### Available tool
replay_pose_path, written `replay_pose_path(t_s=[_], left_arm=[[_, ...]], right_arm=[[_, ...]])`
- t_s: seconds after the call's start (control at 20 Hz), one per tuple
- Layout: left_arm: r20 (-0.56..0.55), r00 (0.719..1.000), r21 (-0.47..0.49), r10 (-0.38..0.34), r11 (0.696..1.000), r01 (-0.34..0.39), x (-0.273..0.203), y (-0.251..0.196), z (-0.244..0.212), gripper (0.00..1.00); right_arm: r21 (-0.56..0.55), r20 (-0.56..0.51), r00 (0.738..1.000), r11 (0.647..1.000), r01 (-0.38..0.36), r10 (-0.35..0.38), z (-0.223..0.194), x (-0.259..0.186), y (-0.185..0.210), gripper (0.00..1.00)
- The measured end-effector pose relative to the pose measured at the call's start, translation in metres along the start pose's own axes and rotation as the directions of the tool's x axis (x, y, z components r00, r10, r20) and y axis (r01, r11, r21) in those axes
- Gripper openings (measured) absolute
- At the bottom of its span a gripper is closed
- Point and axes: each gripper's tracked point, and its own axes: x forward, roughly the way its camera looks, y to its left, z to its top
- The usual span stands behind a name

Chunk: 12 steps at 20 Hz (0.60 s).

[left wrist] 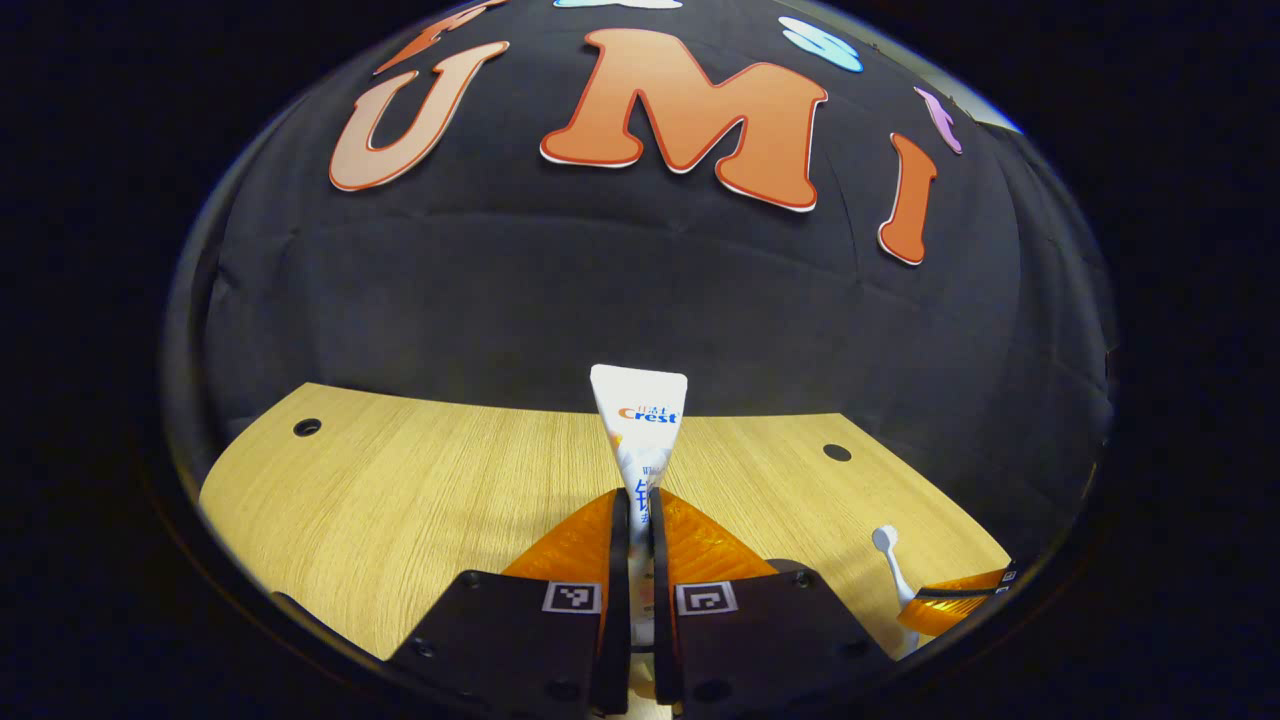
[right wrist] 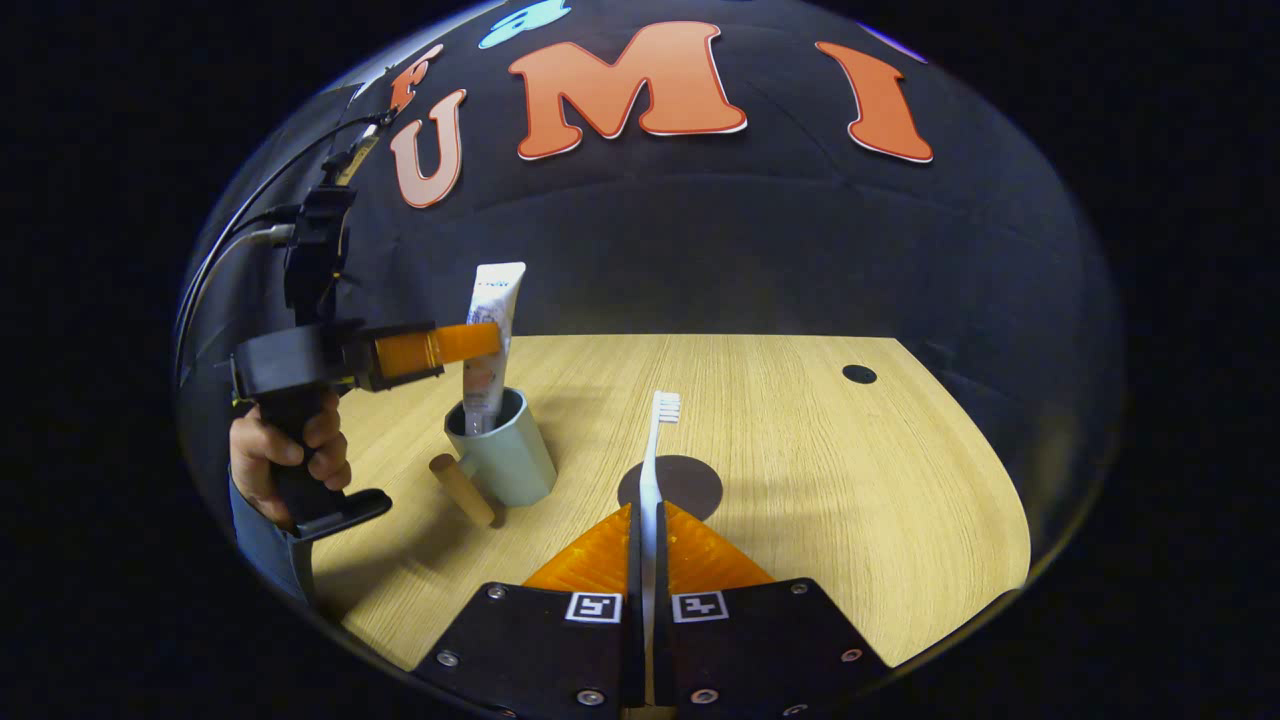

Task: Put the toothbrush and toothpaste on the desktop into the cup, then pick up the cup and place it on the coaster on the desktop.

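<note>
On the counter (right wrist: 800, 470), toward its left side in the right gripper view, stands one pale green cup (right wrist: 510, 455) with a wooden handle (right wrist: 462, 490) sticking out low on its side. One toothpaste (right wrist: 490, 350) tube stands upright with its lower end inside the cup and its flat crimped end above the rim. The left tool (right wrist: 470, 343) reaches in from the side, its orange fingers pinching the tube above the cup; a hand (right wrist: 290, 455) grips its black handle. From the left gripper view, the left tool (left wrist: 640, 560) has both fingers pressed on the toothpaste (left wrist: 640, 420), which rises between them.

Right of the cup, apart from it, lies one dark round coaster (right wrist: 690, 480), partly hidden behind the toothbrush (right wrist: 655, 460). The right tool (right wrist: 645, 560) is pinching the single white toothbrush, held above the counter, bristled head pointing away. At the left gripper view's lower right edge, the toothbrush (left wrist: 890, 570) and the right tool's orange finger (left wrist: 950, 605) appear together
</note>
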Motion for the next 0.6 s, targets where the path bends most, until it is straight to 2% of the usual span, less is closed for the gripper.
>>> replay_pose_path(t_s=[0.25, 0.3, 0.45, 0.5, 0.55, 0.6], left_arm=[[-0.033, 0.999, -0.028, -0.025, 0.999, 0.024, -0.003, 0.0, -0.008, 0.16], [-0.046, 0.998, -0.032, -0.03, 0.999, 0.029, -0.005, -0.001, -0.012, 0.2], [-0.072, 0.997, -0.042, -0.04, 0.998, 0.037, -0.012, 0.001, -0.019, 0.23], [-0.082, 0.996, -0.047, -0.045, 0.998, 0.041, -0.013, 0.001, -0.02, 0.19], [-0.075, 0.996, -0.045, -0.041, 0.998, 0.038, -0.015, 0.003, -0.019, 0.3], [-0.063, 0.997, -0.035, -0.035, 0.999, 0.033, -0.018, 0.006, -0.015, 0.33]], right_arm=[[-0.004, 0.061, 0.997, 0.999, -0.048, 0.048, 0.02, 0.006, 0.022, 0.04], [-0.002, 0.075, 0.995, 0.998, -0.062, 0.062, 0.025, 0.007, 0.028, 0.04], [-0.007, 0.14, 0.986, 0.996, -0.088, 0.088, 0.045, 0.008, 0.041, 0.04], [-0.007, 0.171, 0.981, 0.995, -0.097, 0.096, 0.055, 0.009, 0.045, 0.04], [-0.004, 0.198, 0.974, 0.994, -0.109, 0.107, 0.064, 0.01, 0.053, 0.04], [-0.001, 0.226, 0.966, 0.992, -0.125, 0.123, 0.073, 0.01, 0.06, 0.04]])
